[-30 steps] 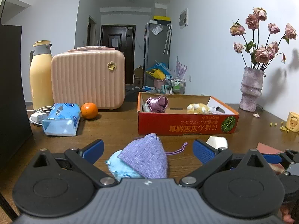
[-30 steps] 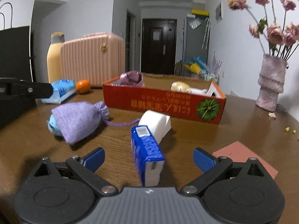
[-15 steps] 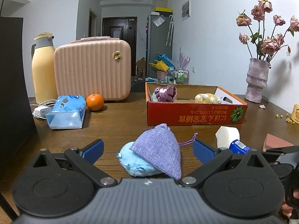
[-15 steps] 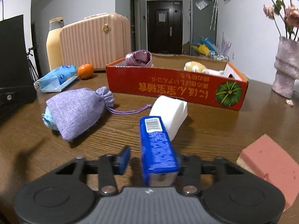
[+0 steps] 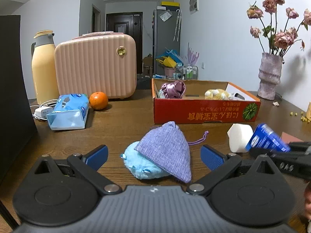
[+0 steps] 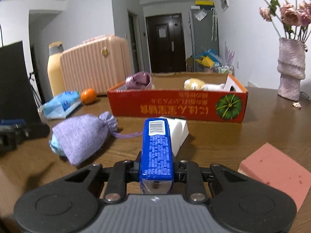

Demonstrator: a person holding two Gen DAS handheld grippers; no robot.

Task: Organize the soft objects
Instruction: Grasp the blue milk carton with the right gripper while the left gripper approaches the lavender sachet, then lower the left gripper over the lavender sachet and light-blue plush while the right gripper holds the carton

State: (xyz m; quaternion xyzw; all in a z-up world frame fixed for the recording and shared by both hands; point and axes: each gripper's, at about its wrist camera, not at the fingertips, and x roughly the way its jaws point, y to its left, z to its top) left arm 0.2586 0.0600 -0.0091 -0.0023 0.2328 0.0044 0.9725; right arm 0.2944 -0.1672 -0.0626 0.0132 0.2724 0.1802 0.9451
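Blue tissue pack (image 6: 156, 151) tilted up off the table; lilac drawstring pouch (image 5: 167, 149) draped over blue plush (image 5: 140, 165).

Orange characters are printed upside down along the near wall of the red cardboard box (image 6: 175, 107), ahead of the tool; they cannot be read with certainty. A green melon emblem is printed beside them. A barcode label and dense white print, too small to read, are carried on the blue pack (image 6: 157, 147).
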